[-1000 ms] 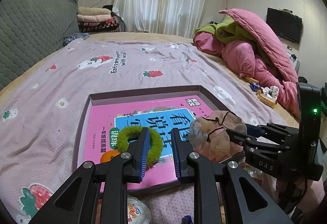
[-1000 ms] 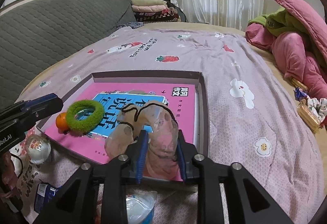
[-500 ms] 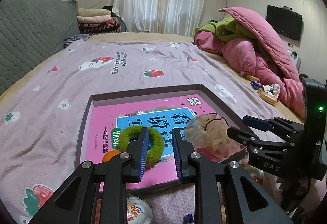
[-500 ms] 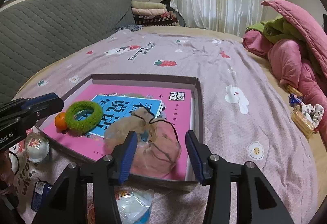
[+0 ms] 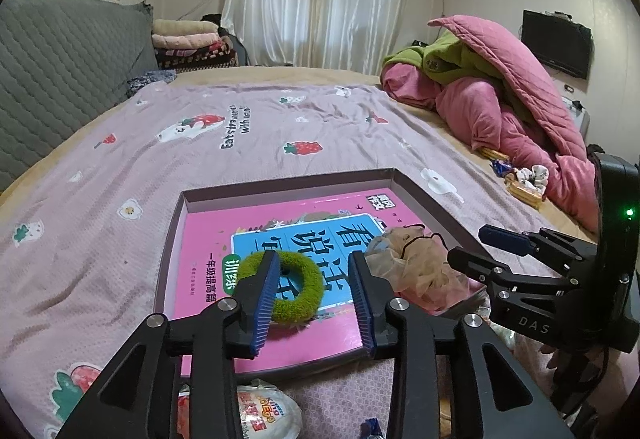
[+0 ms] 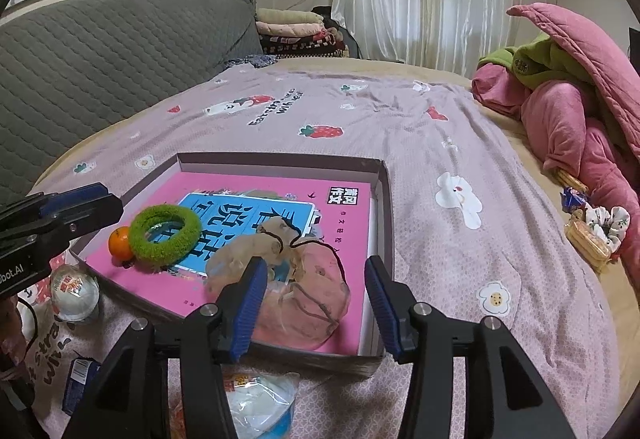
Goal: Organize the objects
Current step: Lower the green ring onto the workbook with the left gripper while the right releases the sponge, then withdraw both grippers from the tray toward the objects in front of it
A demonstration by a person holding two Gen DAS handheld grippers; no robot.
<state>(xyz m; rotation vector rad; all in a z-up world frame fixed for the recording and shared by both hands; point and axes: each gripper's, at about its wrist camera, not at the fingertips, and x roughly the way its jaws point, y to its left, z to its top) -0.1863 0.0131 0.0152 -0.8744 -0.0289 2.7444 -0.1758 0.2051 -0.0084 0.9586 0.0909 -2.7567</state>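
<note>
A shallow grey tray (image 5: 280, 185) (image 6: 280, 159) lies on the bed with a pink book (image 5: 208, 239) (image 6: 344, 223) inside it. On the book rest a green fuzzy ring (image 5: 308, 295) (image 6: 164, 257), a small orange (image 6: 119, 241) and a translucent beige drawstring pouch (image 5: 416, 263) (image 6: 304, 287). My left gripper (image 5: 314, 257) (image 6: 104, 199) hangs just above the ring, its jaws opening, with no pad pressing on the ring. My right gripper (image 6: 315, 261) (image 5: 468, 243) hovers over the pouch, its jaws still opening, clear of it on both sides.
A wrapped snack cup (image 6: 74, 293) (image 5: 264, 415), a blue packet (image 6: 78, 379) and a plastic bag (image 6: 260, 399) lie before the tray's near edge. A pink and green quilt heap (image 5: 500, 111) fills the right side, with snacks (image 6: 592, 235) beside it. A grey headboard (image 6: 100, 51) stands left.
My right jaws spread and let go of the pouch, which slumped onto the book. My left jaws went from nearly shut to apart. The ring stayed where it was.
</note>
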